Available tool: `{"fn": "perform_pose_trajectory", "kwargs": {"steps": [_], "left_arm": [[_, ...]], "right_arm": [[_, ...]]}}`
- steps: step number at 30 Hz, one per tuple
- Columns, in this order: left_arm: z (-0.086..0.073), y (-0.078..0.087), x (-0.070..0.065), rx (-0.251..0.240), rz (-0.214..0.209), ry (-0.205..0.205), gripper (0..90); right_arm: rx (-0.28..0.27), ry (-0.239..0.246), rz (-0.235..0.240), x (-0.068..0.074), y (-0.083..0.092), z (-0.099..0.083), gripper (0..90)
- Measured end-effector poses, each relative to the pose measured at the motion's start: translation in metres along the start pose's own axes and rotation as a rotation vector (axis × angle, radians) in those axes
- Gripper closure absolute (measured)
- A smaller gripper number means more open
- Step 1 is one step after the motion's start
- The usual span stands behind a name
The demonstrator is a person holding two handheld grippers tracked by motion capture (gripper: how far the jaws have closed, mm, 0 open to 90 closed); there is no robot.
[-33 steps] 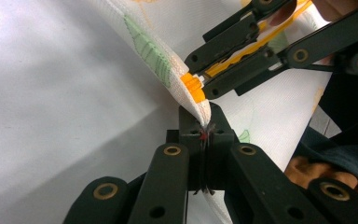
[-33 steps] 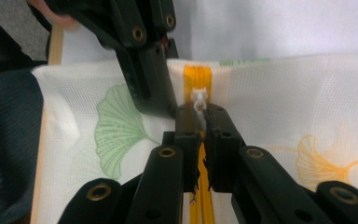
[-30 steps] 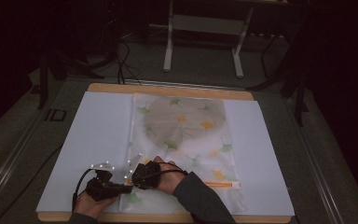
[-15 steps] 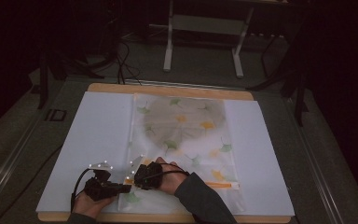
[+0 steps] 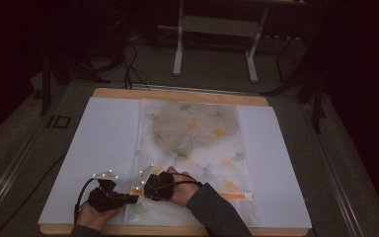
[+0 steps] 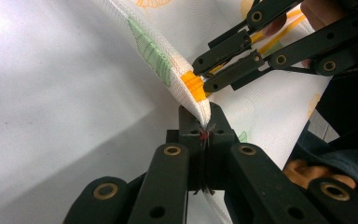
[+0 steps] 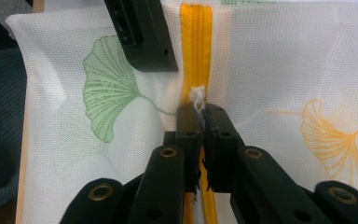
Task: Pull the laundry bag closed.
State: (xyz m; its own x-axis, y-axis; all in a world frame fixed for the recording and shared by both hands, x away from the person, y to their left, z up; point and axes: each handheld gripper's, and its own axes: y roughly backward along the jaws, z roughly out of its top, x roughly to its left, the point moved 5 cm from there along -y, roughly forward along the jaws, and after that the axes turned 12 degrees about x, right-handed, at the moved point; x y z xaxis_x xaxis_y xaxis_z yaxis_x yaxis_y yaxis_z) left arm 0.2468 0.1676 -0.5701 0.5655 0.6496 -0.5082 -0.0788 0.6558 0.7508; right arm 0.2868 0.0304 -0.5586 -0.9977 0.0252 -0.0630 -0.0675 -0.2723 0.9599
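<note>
High view shows almost no change over the last second: both hands sit at the same spot near the bench's (image 5: pixel 103 123) near edge, and the mesh bag (image 5: pixel 197 143) lies flat as before, its ginkgo print and the dark item inside unmoved. That stillness suggests the grips are set and the zipper pull is about to begin, not yet under way.

Left gripper (image 5: pixel 128 197) has its jaws pressed together on the bag's corner; in the left gripper view the mesh edge rises from between the pads (image 6: pixel 204 128) toward 12 o'clock, and the orange zipper end (image 6: pixel 193 86) sits just above, at about 11 o'clock from the jaw tips.

Right gripper (image 5: pixel 145 190) pinches the small white pull tab (image 7: pixel 197 95) of the zipper (image 7: pixel 196 42); in the right gripper view the tab pokes out at 12 o'clock from the closed jaws, and the orange tape runs straight on in that direction. The left gripper's jaw shows at 11 o'clock, just beside the tape.

On the bench, the bag's zipper edge lies at 6 o'clock, with both grippers at its left end, touching.
</note>
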Motion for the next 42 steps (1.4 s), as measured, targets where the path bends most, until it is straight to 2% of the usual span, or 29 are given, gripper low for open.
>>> {"fn": "perform_pose_trajectory", "kwargs": {"steps": [8, 10, 20, 23, 42], "left_arm": [[0.0, 0.0, 0.0, -0.002, -0.004, 0.0, 88.5], [0.0, 0.001, 0.0, -0.005, -0.009, 0.0, 88.5], [0.0, 0.001, 0.0, -0.012, -0.015, 0.003, 88.5], [0.0, 0.003, 0.0, -0.015, -0.016, 0.006, 88.5], [-0.001, 0.009, 0.003, -0.043, -0.028, 0.02, 88.5]], "right_arm": [[0.0, 0.007, -0.004, 0.001, 0.001, -0.001, 87.3], [0.004, 0.012, -0.013, 0.001, 0.001, -0.001, 90.0], [0.0, 0.035, -0.039, 0.003, 0.004, -0.002, 90.0], [0.016, 0.036, -0.052, 0.004, 0.003, -0.004, 90.0], [0.032, 0.022, -0.064, 0.001, 0.007, -0.018, 90.0]]}}
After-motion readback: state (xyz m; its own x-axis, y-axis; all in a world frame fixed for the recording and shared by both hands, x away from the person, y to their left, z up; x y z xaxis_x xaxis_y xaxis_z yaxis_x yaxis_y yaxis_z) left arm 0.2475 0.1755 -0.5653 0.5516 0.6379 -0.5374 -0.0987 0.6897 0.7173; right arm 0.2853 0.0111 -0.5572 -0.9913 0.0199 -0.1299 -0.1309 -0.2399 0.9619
